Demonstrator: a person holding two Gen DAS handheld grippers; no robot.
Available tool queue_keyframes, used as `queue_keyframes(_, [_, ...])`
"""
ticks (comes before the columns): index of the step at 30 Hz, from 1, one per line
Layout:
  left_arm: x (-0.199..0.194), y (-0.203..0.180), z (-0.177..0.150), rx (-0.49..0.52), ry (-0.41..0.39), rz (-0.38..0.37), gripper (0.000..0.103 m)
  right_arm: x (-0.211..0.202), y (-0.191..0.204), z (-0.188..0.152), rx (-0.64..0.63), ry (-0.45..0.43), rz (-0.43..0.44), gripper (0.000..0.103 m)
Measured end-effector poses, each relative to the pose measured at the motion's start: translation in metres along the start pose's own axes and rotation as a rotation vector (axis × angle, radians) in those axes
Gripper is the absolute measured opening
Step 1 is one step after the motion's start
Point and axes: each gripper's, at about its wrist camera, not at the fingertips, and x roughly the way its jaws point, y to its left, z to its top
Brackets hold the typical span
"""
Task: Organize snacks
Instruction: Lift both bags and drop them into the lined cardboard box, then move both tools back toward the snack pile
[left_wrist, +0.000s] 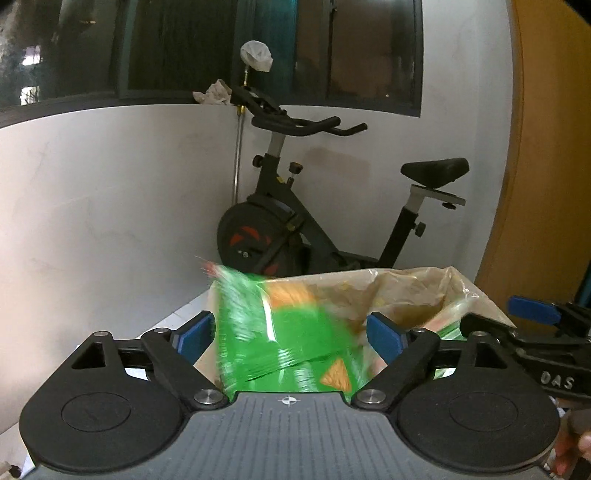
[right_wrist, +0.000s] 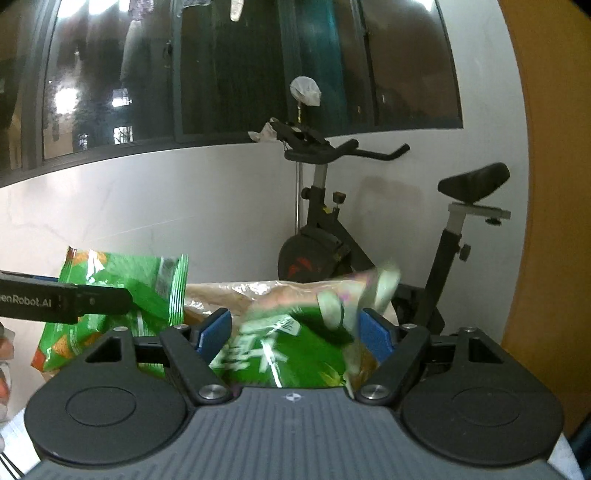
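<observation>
Your left gripper (left_wrist: 291, 334) has its fingers spread wide around a blurred green snack packet (left_wrist: 284, 332), pads off it, seemingly letting it drop into the clear plastic bag (left_wrist: 406, 291) at centre right. Your right gripper (right_wrist: 293, 332) is likewise spread, its own green packet (right_wrist: 280, 350) loose between the fingers over the same bag.

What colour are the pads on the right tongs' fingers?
Blue pads on black arms, seen best in the right wrist view.
</observation>
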Motion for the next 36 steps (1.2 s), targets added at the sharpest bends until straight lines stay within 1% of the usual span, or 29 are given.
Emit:
queue_keyframes(1, [-0.003,0.000,0.000,-0.001,-0.001,-0.002,0.091,-0.001,0.001,0.001,-0.003,0.003,0.001,0.086])
queue_keyframes(2, [-0.005,0.000,0.001,-0.004,-0.002,-0.005,0.091,-0.003,0.002,0.001,-0.009,0.003,0.000,0.087])
queue_keyframes(7, [-0.013,-0.002,0.008,0.000,-0.014,-0.006,0.091,-0.010,0.003,0.001,-0.018,0.006,0.003,0.087])
queue_keyframes(11, [-0.032,0.000,0.008,0.007,-0.010,-0.014,0.091,-0.022,0.002,0.005,-0.009,0.007,0.022,0.087])
queue_keyframes(15, [-0.058,0.007,0.006,0.017,-0.033,0.012,0.091,-0.041,0.001,0.008,-0.011,0.001,0.033,0.087])
queue_keyframes(21, [-0.103,0.026,0.000,-0.014,-0.058,0.036,0.091,-0.076,-0.003,0.005,0.009,-0.012,0.045,0.087])
queue_keyframes(25, [-0.133,0.035,-0.019,0.006,-0.075,0.059,0.091,-0.101,-0.005,-0.004,0.032,-0.017,0.058,0.087])
queue_keyframes(27, [-0.146,0.039,-0.033,0.015,-0.070,0.068,0.091,-0.112,-0.004,-0.014,0.035,-0.016,0.059,0.087])
queue_keyframes(29, [-0.157,0.041,-0.051,0.024,-0.063,0.065,0.091,-0.122,-0.001,-0.027,0.031,-0.014,0.058,0.087])
queue_keyframes(32, [-0.168,0.041,-0.076,0.047,-0.053,0.084,0.091,-0.134,0.006,-0.050,0.035,0.000,0.062,0.087])
queue_keyframes(33, [-0.171,0.042,-0.083,0.041,-0.048,0.085,0.091,-0.138,0.007,-0.058,0.043,0.003,0.066,0.087])
queue_keyframes(36, [-0.177,0.044,-0.108,-0.021,-0.019,0.055,0.090,-0.147,0.012,-0.082,0.071,0.024,0.063,0.087])
